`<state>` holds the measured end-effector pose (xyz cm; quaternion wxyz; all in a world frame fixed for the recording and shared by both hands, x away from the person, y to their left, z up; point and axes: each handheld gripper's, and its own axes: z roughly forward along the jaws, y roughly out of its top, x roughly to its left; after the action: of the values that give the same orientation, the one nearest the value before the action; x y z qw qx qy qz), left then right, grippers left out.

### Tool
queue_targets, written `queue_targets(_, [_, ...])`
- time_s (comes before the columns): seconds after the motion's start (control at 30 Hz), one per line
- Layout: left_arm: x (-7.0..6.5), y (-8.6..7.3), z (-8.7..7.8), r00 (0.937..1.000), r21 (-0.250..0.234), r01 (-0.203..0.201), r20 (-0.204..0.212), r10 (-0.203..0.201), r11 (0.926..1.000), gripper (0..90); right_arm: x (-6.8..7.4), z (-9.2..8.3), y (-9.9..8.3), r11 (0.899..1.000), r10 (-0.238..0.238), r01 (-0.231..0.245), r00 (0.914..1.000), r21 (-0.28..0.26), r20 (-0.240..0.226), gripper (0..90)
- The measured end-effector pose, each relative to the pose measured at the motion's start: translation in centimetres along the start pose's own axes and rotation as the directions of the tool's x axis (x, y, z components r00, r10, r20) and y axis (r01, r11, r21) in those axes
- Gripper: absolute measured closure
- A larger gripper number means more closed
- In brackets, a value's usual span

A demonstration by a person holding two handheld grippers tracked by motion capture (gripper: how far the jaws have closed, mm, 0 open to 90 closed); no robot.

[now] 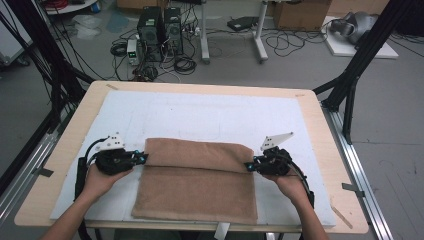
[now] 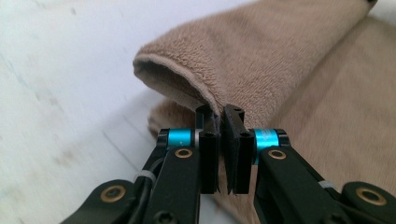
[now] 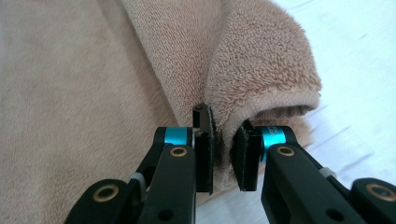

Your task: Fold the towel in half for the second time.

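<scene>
Towel (image 1: 197, 185), tan terry cloth, rectangular, lying flat on the near half of the white mat (image 1: 210, 117), far edge lifted and folded over toward the near side, forming a rounded roll.

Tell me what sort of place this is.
Probably a lab or workshop rigged for recording: computer towers and loose cables on the floor, black frame struts around the table, cardboard boxes behind.

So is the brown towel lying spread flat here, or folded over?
Partly folded: the brown towel's far edge is doubled back toward the person, its fold pinched by the left gripper and the right gripper.
</scene>
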<state>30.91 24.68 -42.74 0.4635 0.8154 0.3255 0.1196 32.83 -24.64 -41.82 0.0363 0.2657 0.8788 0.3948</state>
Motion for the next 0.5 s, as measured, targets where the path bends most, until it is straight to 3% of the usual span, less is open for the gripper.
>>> queue_targets(0.13, [-0.2, -0.6, 0.2, 0.9999, 0.018, 0.009, -0.011, -0.009, 0.9998, 81.0, 0.0, -0.1, -0.8, 0.999, 0.024, -0.024, 0.9997, -0.027, 0.002, 75.0])
queue_targets(0.23, [-0.1, -0.3, -0.1, 0.9998, 0.016, 0.013, -0.013, -0.013, 0.9998, 65.8, 0.0, -0.7, -0.9, 1.000, 0.015, -0.015, 0.9994, -0.027, 0.030, 66.5])
queue_targets(0.33, [0.2, 0.2, -0.5, 0.9994, 0.015, 0.016, -0.030, -0.016, 0.9998, 54.3, -0.1, -1.7, -1.0, 0.998, 0.040, -0.037, 0.9974, -0.048, 0.060, 58.2])
queue_targets(0.47, [0.6, 0.8, -1.1, 0.9985, -0.006, 0.038, -0.040, -0.039, 0.9992, 46.8, 0.0, -2.9, -1.1, 0.996, 0.061, -0.054, 0.9937, -0.070, 0.094, 48.1])
queue_targets(0.5, [0.7, 1.1, -1.2, 0.9984, -0.009, 0.029, -0.048, -0.029, 0.9995, 45.1, -0.1, -3.2, -1.0, 0.996, 0.064, -0.057, 0.9929, -0.073, 0.100, 46.9])
